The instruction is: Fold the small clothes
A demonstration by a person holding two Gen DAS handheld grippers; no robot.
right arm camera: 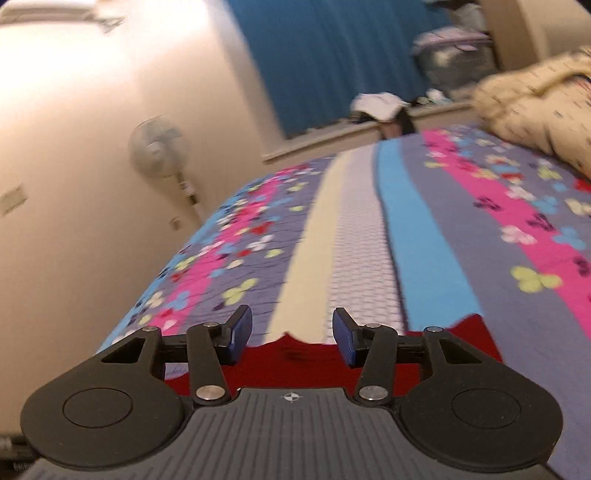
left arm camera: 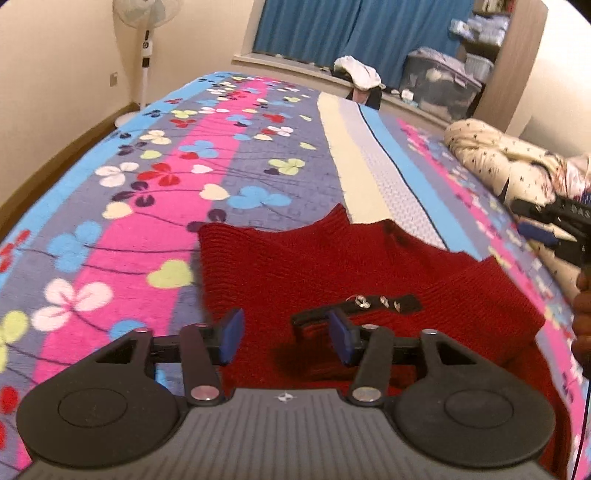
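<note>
A red knit garment (left arm camera: 332,273) lies flat on the flowered bedspread (left arm camera: 147,206), with a black strap with metal bits (left arm camera: 388,303) on top of it. My left gripper (left arm camera: 286,338) hovers over the garment's near part, jaws open, nothing between the blue pads (left arm camera: 232,338). At the right edge of the left wrist view is the right gripper (left arm camera: 550,227), held by a hand (left arm camera: 581,295) beside the garment's right side. The right wrist view is blurred. There my right gripper (right arm camera: 291,341) stands open and empty above the red garment's (right arm camera: 295,360) far edge.
A cream patterned bundle of clothes (left arm camera: 495,155) lies at the bed's far right. A standing fan (left arm camera: 146,55) is by the left wall. Beyond the bed are blue curtains (left arm camera: 351,29), a window ledge with piled clothes (left arm camera: 356,74) and a storage box (left arm camera: 439,81).
</note>
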